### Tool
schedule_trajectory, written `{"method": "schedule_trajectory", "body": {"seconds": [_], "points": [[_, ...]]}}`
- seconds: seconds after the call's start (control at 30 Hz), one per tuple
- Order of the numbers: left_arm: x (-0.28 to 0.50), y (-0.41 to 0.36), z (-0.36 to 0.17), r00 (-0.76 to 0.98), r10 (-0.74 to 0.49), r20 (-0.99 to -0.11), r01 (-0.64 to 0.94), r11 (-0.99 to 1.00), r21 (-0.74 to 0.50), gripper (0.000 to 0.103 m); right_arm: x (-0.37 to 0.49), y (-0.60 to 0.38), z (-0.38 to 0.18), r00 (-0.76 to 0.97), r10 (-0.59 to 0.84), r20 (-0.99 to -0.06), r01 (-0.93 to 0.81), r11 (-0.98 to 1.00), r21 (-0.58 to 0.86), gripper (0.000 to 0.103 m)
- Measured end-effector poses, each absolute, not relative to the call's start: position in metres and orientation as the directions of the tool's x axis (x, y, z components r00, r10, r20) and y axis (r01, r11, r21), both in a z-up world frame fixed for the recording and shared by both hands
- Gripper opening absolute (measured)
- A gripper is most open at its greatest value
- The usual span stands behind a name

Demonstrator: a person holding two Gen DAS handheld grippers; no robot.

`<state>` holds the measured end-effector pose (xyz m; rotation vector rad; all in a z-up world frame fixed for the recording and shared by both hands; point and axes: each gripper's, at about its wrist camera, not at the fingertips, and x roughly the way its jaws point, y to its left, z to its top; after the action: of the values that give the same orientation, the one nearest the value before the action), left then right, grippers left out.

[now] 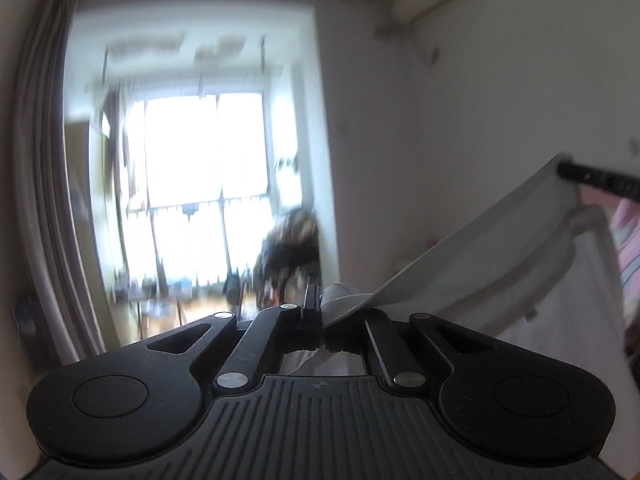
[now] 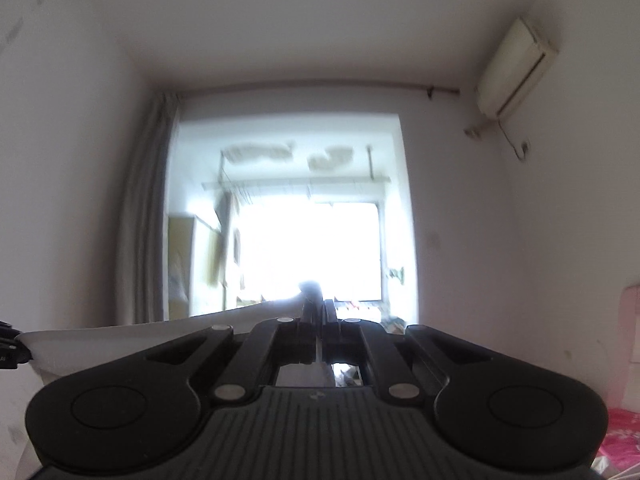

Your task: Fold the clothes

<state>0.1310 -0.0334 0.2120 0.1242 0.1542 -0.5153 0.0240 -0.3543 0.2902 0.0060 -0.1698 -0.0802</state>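
While both grippers pinch it, the pale garment point(image 1: 500, 248) hangs stretched in the air between them. Nearest, the left gripper point(image 1: 316, 304) has its jaws closed on a bunched corner of the cloth, which fans out to the right toward the right gripper point(image 1: 600, 182), closed on the far edge. From the other side, the right gripper point(image 2: 318, 308) is clamped on a thin fold, the fabric point(image 2: 132, 332) running off leftward. It looks light, soft and limp, likely to sag and slip unless held at corners or hems. Beyond are a curtain point(image 1: 48, 160), a bright window point(image 2: 308, 248) and an air conditioner point(image 2: 516, 68) high on the wall.
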Motion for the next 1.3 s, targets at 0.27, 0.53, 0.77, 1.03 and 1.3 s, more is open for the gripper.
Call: {"method": "schedule_trajectory", "body": {"seconds": [0.27,0.53,0.77,1.03,1.3], "points": [[0.298,-0.072,0.098,0.846,-0.36,-0.393,0.426,0.9,0.093,0.001,0.202,-0.372,0.171,0.986,-0.142,-0.084,0.141,0.99,-0.019,0.003],[0.424,-0.11,-0.013,0.81,-0.197,-0.553,0.375,0.898,0.229,0.001,0.347,-0.368,0.022,0.929,-0.197,-0.315,0.172,0.979,-0.106,0.003],[0.456,-0.128,-0.099,0.719,-0.107,-0.686,0.366,0.898,0.243,0.002,0.409,-0.36,-0.085,0.853,-0.217,-0.474,0.18,0.976,-0.123,0.003],[0.467,-0.122,-0.132,0.545,-0.193,-0.816,0.332,0.943,-0.001,0.033,0.414,-0.39,-0.143,0.747,-0.043,-0.663,0.2,0.966,0.163,0.038],[0.484,-0.08,-0.118,0.419,-0.384,-0.823,0.138,0.923,-0.36,0.062,0.335,-0.463,-0.07,0.83,0.097,-0.55,0.254,0.812,0.526,0.07]]}}
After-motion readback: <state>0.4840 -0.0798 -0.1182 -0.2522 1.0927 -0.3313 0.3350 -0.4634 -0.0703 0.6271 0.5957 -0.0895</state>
